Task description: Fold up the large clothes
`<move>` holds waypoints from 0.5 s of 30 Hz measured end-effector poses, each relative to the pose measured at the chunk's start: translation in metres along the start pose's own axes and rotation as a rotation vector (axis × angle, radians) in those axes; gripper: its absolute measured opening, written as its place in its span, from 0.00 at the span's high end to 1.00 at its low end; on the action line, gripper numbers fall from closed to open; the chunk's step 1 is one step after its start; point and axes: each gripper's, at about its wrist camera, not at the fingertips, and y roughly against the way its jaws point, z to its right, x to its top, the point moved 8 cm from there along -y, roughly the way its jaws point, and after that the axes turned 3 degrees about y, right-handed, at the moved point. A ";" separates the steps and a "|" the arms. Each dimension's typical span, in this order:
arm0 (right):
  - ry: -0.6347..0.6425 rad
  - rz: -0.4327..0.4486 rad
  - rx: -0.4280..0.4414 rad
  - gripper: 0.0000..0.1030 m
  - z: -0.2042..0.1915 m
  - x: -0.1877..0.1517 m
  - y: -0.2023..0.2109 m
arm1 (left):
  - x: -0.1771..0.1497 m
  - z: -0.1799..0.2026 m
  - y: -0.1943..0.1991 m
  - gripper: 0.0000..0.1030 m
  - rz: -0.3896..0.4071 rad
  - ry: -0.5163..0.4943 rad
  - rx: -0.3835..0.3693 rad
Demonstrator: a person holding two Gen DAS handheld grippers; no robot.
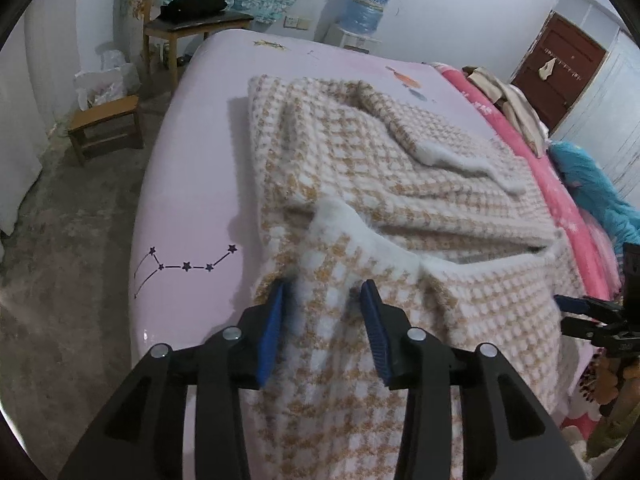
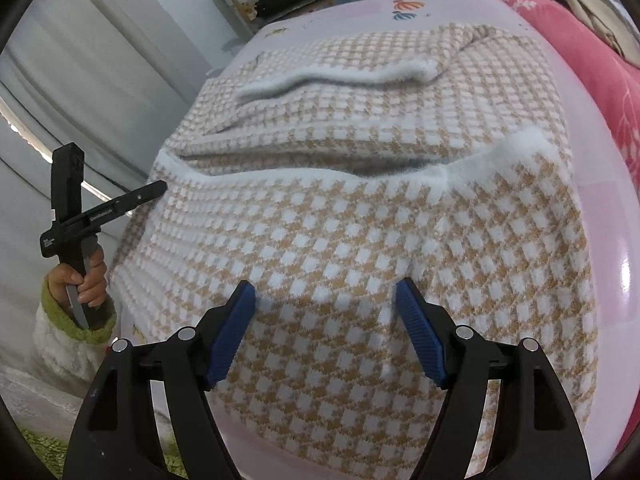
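My left gripper (image 1: 326, 290) straddles the checked sweater (image 1: 400, 184) hem with jaws parted; my right gripper (image 2: 326, 294) hovers wide open over it — the sweater lies on the pink bed (image 1: 192, 184).

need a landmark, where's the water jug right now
In the left wrist view, the water jug stands against the far wall beyond the bed, right of the chair.

Only a few printed words show, and none can be read. The black gripper (image 2: 92, 216) held in the hand (image 2: 86, 276) has small white letters along its arm and a small white mark lower down, too tiny and blurry to make out. The big water bottle (image 1: 366, 4) has a blue label, also too blurry.
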 end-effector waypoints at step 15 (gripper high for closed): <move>-0.002 0.005 -0.002 0.31 0.004 -0.001 -0.002 | -0.002 0.002 -0.017 0.63 -0.035 -0.009 0.090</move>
